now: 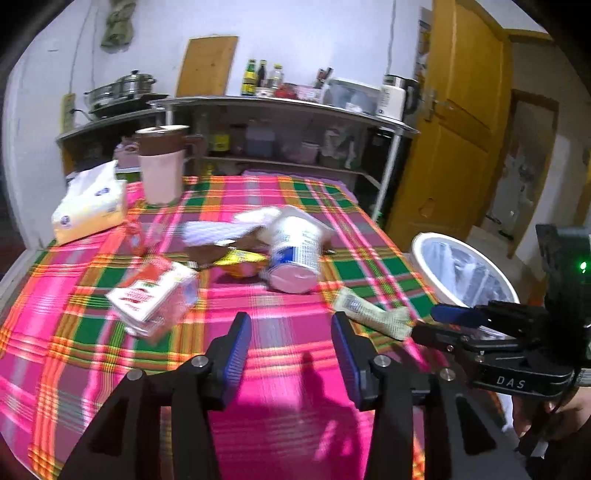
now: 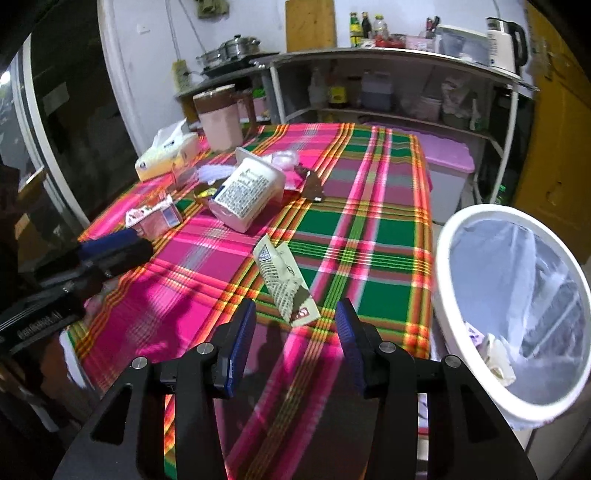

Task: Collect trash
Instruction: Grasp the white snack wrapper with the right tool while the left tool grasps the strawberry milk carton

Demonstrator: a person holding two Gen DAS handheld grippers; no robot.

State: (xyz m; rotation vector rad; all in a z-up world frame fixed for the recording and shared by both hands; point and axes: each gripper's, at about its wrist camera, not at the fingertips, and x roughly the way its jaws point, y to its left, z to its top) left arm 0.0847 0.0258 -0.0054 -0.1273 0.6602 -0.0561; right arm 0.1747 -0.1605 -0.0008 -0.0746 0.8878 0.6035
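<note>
Right wrist: both tongs (image 2: 295, 332) (image 1: 291, 343) wide, empty; crumpled paper wrapper (image 2: 284, 282) flat on plaid cloth (image 2: 369, 229).

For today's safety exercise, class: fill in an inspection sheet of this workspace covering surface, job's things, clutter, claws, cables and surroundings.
Surface: plaid cloth covers the table.
Job's things: flattened packet nearest the right claw; tub on its side; red carton; wrappers; bin beside the table edge, some trash inside.
Clutter: tissue pack, jug.
Claws: left claw open, empty; right claw open, empty, packet just ahead.
Cables: one hanging down the wall.
Surroundings: shelf with bottles, kettle; yellow door.
</note>
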